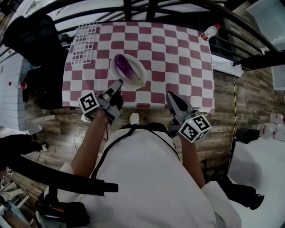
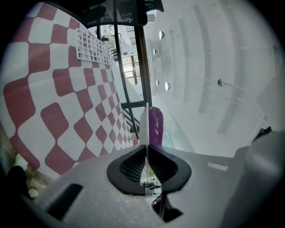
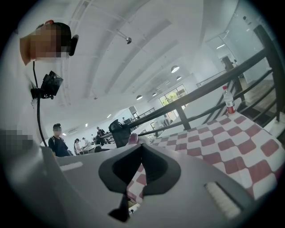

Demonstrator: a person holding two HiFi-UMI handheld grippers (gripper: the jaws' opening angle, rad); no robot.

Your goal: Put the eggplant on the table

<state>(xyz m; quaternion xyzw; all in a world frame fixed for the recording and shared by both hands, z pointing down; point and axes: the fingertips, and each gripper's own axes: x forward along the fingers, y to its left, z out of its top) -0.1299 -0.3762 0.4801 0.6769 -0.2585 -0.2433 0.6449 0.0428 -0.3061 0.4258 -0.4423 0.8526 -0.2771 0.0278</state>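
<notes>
A purple eggplant (image 1: pixel 127 69) lies on a white plate (image 1: pixel 138 67) on the red-and-white checked table (image 1: pixel 178 58). My left gripper (image 1: pixel 118 83) reaches the plate's near rim. In the left gripper view its jaws (image 2: pixel 146 144) are pressed together on the thin white plate (image 2: pixel 144 122), seen edge-on, with the eggplant (image 2: pixel 155 127) just beyond. The right gripper (image 1: pixel 170 95) hovers at the table's near edge, to the right of the plate. Its jaws (image 3: pixel 141 145) are shut with nothing between them.
A white wire rack (image 1: pixel 84 42) lies at the table's far left corner, and a plastic bottle (image 1: pixel 210 32) at the far right corner. Black railings (image 1: pixel 147 11) run behind the table. A dark bag (image 1: pixel 31 35) sits to the left. Wooden floor surrounds the table.
</notes>
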